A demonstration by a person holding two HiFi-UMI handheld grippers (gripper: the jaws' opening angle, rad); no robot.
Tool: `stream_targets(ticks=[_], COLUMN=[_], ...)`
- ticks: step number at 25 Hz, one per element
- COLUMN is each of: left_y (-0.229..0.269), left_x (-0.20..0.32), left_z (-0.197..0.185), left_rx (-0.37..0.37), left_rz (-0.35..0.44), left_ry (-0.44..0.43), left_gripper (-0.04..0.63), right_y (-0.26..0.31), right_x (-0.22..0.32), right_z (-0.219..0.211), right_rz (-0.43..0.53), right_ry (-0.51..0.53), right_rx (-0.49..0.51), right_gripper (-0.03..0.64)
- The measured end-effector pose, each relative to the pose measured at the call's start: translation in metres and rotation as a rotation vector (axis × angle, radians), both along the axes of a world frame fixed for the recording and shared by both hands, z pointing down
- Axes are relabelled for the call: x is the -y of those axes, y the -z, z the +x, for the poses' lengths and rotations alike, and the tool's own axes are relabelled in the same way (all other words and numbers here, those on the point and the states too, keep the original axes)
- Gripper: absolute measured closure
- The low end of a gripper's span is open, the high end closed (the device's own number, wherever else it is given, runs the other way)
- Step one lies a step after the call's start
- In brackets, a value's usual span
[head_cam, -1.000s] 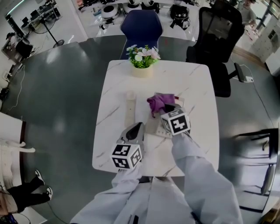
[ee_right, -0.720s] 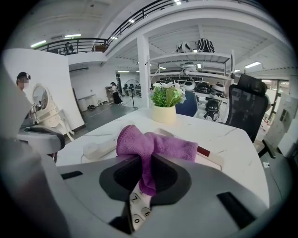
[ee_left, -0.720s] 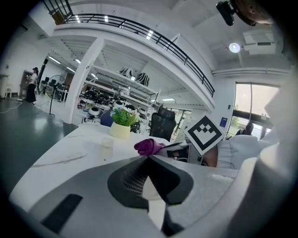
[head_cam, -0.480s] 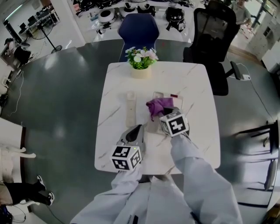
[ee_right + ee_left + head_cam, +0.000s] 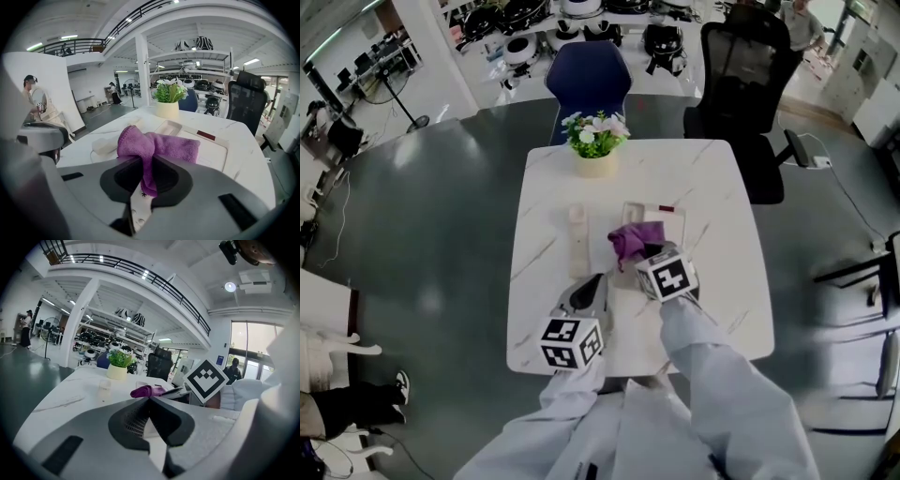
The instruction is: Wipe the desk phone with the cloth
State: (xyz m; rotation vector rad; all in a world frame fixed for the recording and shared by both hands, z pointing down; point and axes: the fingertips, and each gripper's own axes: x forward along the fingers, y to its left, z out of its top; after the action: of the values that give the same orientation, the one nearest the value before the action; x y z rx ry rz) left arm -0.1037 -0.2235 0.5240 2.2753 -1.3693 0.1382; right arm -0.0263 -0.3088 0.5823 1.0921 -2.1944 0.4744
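A white marble-patterned table (image 5: 712,309) fills the middle of an open workshop floor, with a black office chair (image 5: 745,89) at its far right corner and a blue chair (image 5: 589,80) pushed in at its far edge. On the tabletop lies the white base of the desk phone (image 5: 673,223), a shallow tray-like body with a small red mark near its far edge. The right gripper (image 5: 147,180) reaches to it from the near side, its jaws pinched tight on a fold of the cloth. The left gripper (image 5: 149,400) rests lower and to the left, near the table's front edge, its jaws pressed together with nothing between them, pointing up the table towards the phone. A cream flower pot (image 5: 595,161) of green and pale blooms stands at the far edge, in front of the blue chair. The phone's handset (image 5: 577,239) lies off the base, lengthwise on the table just to its left. The purple cloth (image 5: 157,144) bunches out beyond the right jaws over the base's near-left part, beside the handset.
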Motion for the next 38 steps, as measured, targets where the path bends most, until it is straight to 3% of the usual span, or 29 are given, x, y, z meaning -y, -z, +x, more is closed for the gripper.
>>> stream_targets(ticks=[38], left_y=[0.002], left_x=[-0.040], left_z=[-0.006], left_rx=[0.006], left_rz=[0.007], left_ry=[-0.020], left_gripper=[0.597], right_y=[-0.021], right_x=[-0.072], right_z=[-0.009], right_rz=[-0.053], right_ry=[0.012], right_rx=[-0.009], right_gripper=[0.580])
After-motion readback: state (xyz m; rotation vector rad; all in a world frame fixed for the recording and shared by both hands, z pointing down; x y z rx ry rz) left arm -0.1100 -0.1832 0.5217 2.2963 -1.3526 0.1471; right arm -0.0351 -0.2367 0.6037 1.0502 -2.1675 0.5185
